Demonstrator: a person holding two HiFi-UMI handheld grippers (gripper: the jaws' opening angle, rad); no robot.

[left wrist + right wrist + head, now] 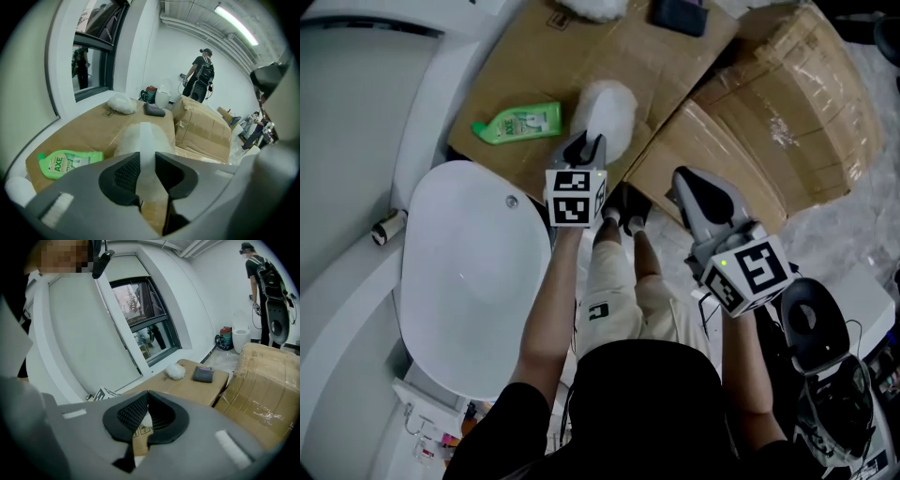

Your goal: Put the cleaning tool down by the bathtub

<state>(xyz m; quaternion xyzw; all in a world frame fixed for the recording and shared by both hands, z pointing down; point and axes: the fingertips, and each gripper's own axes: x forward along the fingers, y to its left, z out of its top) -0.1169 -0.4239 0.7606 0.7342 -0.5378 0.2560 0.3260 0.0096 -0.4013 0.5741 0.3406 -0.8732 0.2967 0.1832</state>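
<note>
Gripping cleaning tool (607,111), a white fluffy head on a flat white handle, in left gripper (586,147); fingers (123,173) clamped on the handle, head pointing away over flattened cardboard (534,56). Cannot tell whether the head touches the cardboard or hangs just above it. Sits just beside green AXE bottle (517,123), near the end of the bathtub (469,281).

Holding right gripper (682,180) off to the right, well apart from the tool; fingers together, nothing between them.

Judged as the set-down step, close to the end: tool already at a spot beside the tub.

Next, probably: lower until head and handle rest on the cardboard, spread the left fingers, draw back along the handle line without dragging it. Keep clear of the bottle.
</note>
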